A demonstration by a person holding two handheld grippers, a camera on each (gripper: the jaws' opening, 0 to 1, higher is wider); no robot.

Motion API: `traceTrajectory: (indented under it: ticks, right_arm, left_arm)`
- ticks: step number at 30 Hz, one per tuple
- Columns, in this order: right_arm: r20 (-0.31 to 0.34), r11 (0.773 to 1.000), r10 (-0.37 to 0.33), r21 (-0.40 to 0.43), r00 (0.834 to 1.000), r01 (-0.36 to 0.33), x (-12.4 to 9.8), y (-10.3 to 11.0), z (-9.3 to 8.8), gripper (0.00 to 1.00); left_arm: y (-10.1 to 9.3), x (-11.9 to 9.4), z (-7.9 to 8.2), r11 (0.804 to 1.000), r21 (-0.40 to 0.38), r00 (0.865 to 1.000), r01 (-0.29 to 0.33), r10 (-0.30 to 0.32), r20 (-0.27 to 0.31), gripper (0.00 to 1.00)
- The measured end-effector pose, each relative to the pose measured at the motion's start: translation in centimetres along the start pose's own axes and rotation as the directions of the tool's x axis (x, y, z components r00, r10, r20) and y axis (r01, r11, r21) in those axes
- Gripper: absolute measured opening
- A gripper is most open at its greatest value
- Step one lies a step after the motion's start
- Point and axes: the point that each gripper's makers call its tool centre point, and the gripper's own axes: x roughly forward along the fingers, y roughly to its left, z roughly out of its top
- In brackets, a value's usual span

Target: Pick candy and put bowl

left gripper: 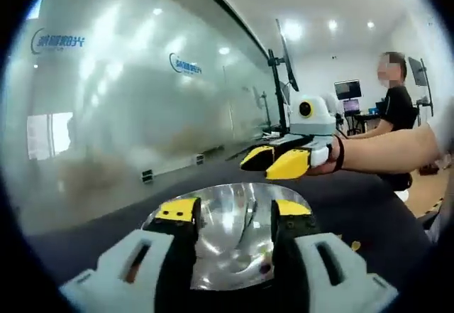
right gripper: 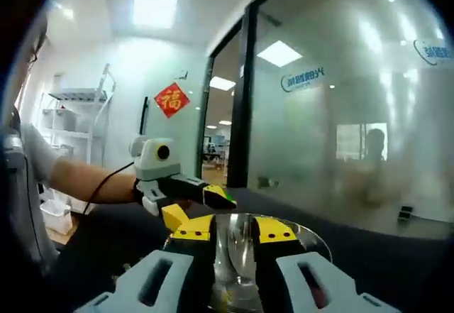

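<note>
**Both grippers over the bowl, candy barely in sight**

Over the dark table, both grippers hang at the shiny metal bowl, each facing the other across it. In the left gripper view, the left gripper has its jaws spread with a clear gap, nothing between them, the bowl directly ahead and below. The right gripper comes in from the right, above the bowl's far rim; its yellow jaws look close together, but I cannot tell whether they pinch anything.

In the right gripper view, that gripper's own jaws also show a gap over the bowl, and the left gripper shows up beyond the bowl's left rim.

A small reddish piece, possibly candy, lies inside the bowl near the left gripper's right jaw; a small yellowish bit sits on the table just beside the bowl. My judgement: this is between picks. The next move calls for lowering onto a loose candy.
</note>
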Motion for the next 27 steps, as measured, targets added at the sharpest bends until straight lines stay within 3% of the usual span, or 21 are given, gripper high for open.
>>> traceTrajectory:
  ticks: [5,8,9,10,11,12,13,15,16,18,19,20,22,23,24,25,27]
  right_arm:
    - [0.009,0.999,0.044,-0.004,0.999,-0.044,-1.3,1.5,0.5,0.17]
    - [-0.012,0.993,0.114,-0.034,0.993,-0.114,-4.3,4.0,-0.4,0.17]
    - [-0.017,0.986,0.158,-0.05,0.987,-0.159,-5.8,5.2,-1.1,0.18]
    - [-0.034,0.979,0.205,-0.007,0.978,-0.205,-7.9,6.6,-2.1,0.2]
    - [-0.054,0.974,0.228,0.005,0.972,-0.228,-9.7,7.6,-3.1,0.21]
    - [-0.059,0.969,0.245,-0.009,0.968,-0.246,-10.8,8.4,-3.6,0.21]
    - [-0.087,0.965,0.262,0.004,0.961,-0.263,-12.4,9.2,-4.8,0.2]
    - [-0.182,0.966,0.259,0.039,0.948,-0.257,-15.4,9.8,-8.2,0.2]
    - [-0.205,0.963,0.268,0.072,0.941,-0.259,-16.3,10.1,-9.3,0.19]
    - [-0.176,0.954,0.29,0.129,0.941,-0.269,-17.1,10.7,-9.9,0.19]
    - [-0.215,0.965,0.258,0.095,0.942,-0.243,-17.1,10.3,-10.2,0.19]
    - [-0.21,0.97,0.243,0.062,0.947,-0.235,-16.7,10.2,-9.8,0.18]
    - [-0.206,0.965,0.262,0.082,0.943,-0.25,-16.0,10.8,-9.9,0.18]
    - [-0.263,0.966,0.258,0.068,0.93,-0.249,-15.9,10.8,-11.0,0.18]
    - [-0.319,0.97,0.241,0.045,0.917,-0.24,-15.9,10.6,-12.1,0.18]
    - [-0.357,0.966,0.257,0.061,0.898,-0.252,-15.9,10.9,-12.9,0.18]
    - [-0.377,0.952,0.302,0.069,0.875,-0.299,-15.9,11.9,-13.4,0.18]
  left_arm:
    - [-0.5,-0.9,0.8,1.0,0.008,1.0,0.01,-0.01,0.015,0.26]
    - [-2.7,-4.0,0.7,0.998,0.02,0.997,0.067,-0.068,0.033,0.26]
    - [-4.0,-5.5,0.0,0.994,0.012,0.994,0.11,-0.11,0.026,0.27]
    - [-5.6,-7.4,-1.2,0.987,-0.009,0.987,0.159,-0.159,0.006,0.27]
    - [-7.4,-9.5,-3.1,0.976,-0.008,0.974,0.218,-0.219,-0.058,0.28]
    - [-8.6,-11.6,-5.0,0.964,0.04,0.959,0.262,-0.255,-0.124,0.28]
    - [-9.4,-13.3,-6.5,0.957,0.055,0.948,0.284,-0.272,-0.163,0.3]
    - [-9.4,-15.6,-8.5,0.971,0.006,0.951,0.238,-0.232,-0.207,0.29]
    - [-9.4,-16.1,-8.8,0.974,-0.02,0.953,0.227,-0.226,-0.2,0.29]
    - [-9.9,-16.5,-9.2,0.971,-0.051,0.951,0.235,-0.241,-0.194,0.29]
    - [-10.1,-16.3,-9.5,0.97,-0.047,0.95,0.238,-0.243,-0.197,0.29]
    - [-10.3,-16.1,-9.7,0.969,-0.047,0.949,0.242,-0.246,-0.198,0.29]
    - [-10.8,-15.5,-11.0,0.967,-0.018,0.937,0.252,-0.249,-0.246,0.29]
    - [-10.8,-15.4,-11.6,0.964,0.009,0.927,0.268,-0.255,-0.273,0.28]
    - [-10.6,-15.0,-10.6,0.968,-0.051,0.942,0.245,-0.25,-0.226,0.27]
    - [-10.3,-15.0,-11.0,0.97,-0.029,0.94,0.24,-0.24,-0.244,0.27]
    - [-10.0,-14.8,-11.1,0.97,-0.056,0.939,0.238,-0.244,-0.242,0.27]
